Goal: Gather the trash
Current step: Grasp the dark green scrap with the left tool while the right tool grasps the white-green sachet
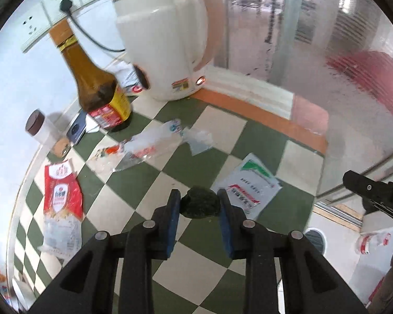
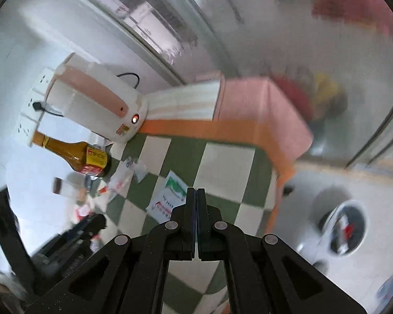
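My left gripper (image 1: pixel 199 198) is shut on a dark green crumpled wad (image 1: pixel 200 204), held just above the green-and-white checkered table (image 1: pixel 170 172). A white packet with green and red print (image 1: pixel 249 183) lies just right of it. A clear plastic wrapper (image 1: pixel 149 146) lies further back, and a red-and-white wrapper (image 1: pixel 61 201) lies at the left. My right gripper (image 2: pixel 196 193) is shut and empty, over the table's edge, with the white packet (image 2: pixel 170 196) beyond its tips. It also shows at the right of the left wrist view (image 1: pixel 374 193).
A white electric kettle (image 1: pixel 165 39) and a brown sauce bottle (image 1: pixel 97 86) stand at the back. A small brown-capped jar (image 1: pixel 39 128) stands at the left. A white bin (image 2: pixel 345 230) with trash sits on the floor, right of the table.
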`<state>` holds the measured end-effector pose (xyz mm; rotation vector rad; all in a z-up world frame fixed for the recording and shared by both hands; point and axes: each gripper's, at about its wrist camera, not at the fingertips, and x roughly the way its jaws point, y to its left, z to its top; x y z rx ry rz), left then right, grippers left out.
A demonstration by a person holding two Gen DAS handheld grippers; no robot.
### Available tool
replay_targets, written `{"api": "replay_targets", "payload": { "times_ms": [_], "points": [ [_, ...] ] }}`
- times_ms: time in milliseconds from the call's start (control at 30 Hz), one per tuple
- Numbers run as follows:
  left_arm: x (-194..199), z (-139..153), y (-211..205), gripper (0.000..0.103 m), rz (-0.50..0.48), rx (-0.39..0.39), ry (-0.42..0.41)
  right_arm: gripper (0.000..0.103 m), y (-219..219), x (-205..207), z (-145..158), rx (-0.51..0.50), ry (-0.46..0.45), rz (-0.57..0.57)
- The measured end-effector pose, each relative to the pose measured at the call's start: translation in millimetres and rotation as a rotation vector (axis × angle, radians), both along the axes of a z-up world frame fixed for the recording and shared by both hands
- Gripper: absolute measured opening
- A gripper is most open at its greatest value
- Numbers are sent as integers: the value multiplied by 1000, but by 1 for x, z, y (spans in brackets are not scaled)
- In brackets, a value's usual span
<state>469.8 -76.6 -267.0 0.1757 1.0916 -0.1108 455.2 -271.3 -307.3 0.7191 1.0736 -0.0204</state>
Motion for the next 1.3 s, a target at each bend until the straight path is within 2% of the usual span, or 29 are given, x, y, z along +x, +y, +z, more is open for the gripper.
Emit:
{"api": "replay_targets", "payload": {
  "times_ms": [33, 100, 167, 300, 333, 367, 400, 433, 467, 533, 600, 700, 900, 933, 967, 1033, 1067, 1133, 1167, 1200, 1300],
  "points": [
    [1, -4, 4, 25, 21, 19, -2, 15, 2, 7, -7, 4, 22, 15],
    [5, -14, 14, 25, 64, 62, -1, 56, 13, 20, -17, -14, 39, 58],
    [11, -26, 27, 25, 105, 102, 3, 65, 36, 40, -30, -68, 60, 140],
    [21, -49, 58, 25, 181, 139, 39, 66, 82, 73, -57, -187, 115, 284],
    [23, -54, 66, 25, 197, 143, 52, 68, 98, 80, -66, -224, 148, 329],
    [24, -58, 71, 25, 208, 144, 59, 76, 113, 81, -63, -290, 108, 359],
    [24, -62, 77, 25, 219, 146, 68, 77, 124, 82, -66, -318, 119, 388],
    [24, -66, 81, 25, 229, 149, 74, 77, 140, 82, -70, -400, 130, 412],
    [24, -71, 86, 25, 237, 151, 82, 70, 149, 81, -71, -448, 134, 423],
    [22, -79, 94, 25, 253, 149, 102, 49, 163, 78, -74, -547, 117, 438],
    [19, -83, 99, 25, 264, 142, 114, 0, 161, 75, -76, -569, 101, 417],
    [14, -80, 101, 25, 265, 126, 116, 0, 140, 71, -75, -474, 97, 350],
    [5, -57, 83, 25, 219, 97, 73, 0, 85, 44, -55, -257, 33, 185],
    [4, -53, 80, 25, 215, 94, 64, 0, 77, 41, -53, -191, 29, 170],
    [3, -50, 79, 25, 214, 95, 54, 0, 67, 42, -54, -78, 33, 161],
    [3, -47, 78, 25, 220, 128, 30, 1, 63, 46, -59, 20, 72, 153],
    [5, -49, 79, 25, 225, 141, 26, 6, 68, 51, -61, 9, 95, 172],
    [8, -54, 85, 25, 250, 157, 28, 35, 86, 61, -63, -54, 103, 229],
    [9, -58, 89, 25, 265, 164, 31, 67, 99, 67, -65, -99, 103, 259],
    [11, -62, 94, 25, 274, 171, 36, 79, 111, 72, -67, -129, 99, 295],
    [16, -77, 108, 25, 304, 182, 60, 81, 156, 85, -77, -316, 130, 443]
  ]
}}
